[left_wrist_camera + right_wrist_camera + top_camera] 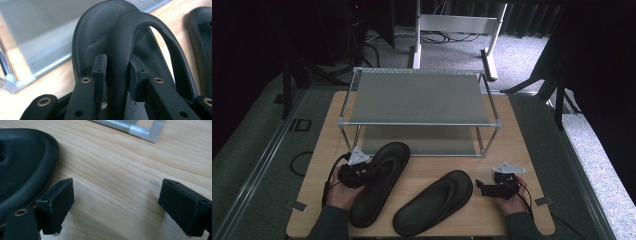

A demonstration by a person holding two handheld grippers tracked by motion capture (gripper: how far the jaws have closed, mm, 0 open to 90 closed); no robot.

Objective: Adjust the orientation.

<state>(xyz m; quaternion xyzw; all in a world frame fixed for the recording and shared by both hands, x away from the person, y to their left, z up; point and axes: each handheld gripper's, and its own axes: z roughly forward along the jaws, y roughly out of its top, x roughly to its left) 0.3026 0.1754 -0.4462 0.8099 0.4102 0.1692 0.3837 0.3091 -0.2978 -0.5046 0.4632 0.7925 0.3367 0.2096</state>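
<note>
High view: two black rubber flip-flop sandals lie in front of a grey two-tier metal shoe rack [419, 97]. Left gripper [362, 171] pinches the left sandal's strap [120, 62], a natural handle for lifting the left sandal [379, 182] toward the rack. Right gripper [492, 189], jaws spread, waits just beside the right sandal [434, 202].

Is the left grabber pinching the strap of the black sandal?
Touching. In the left gripper view the left gripper has both pads pressed against the sides of the strap of the left sandal, with no gap showing.
</note>
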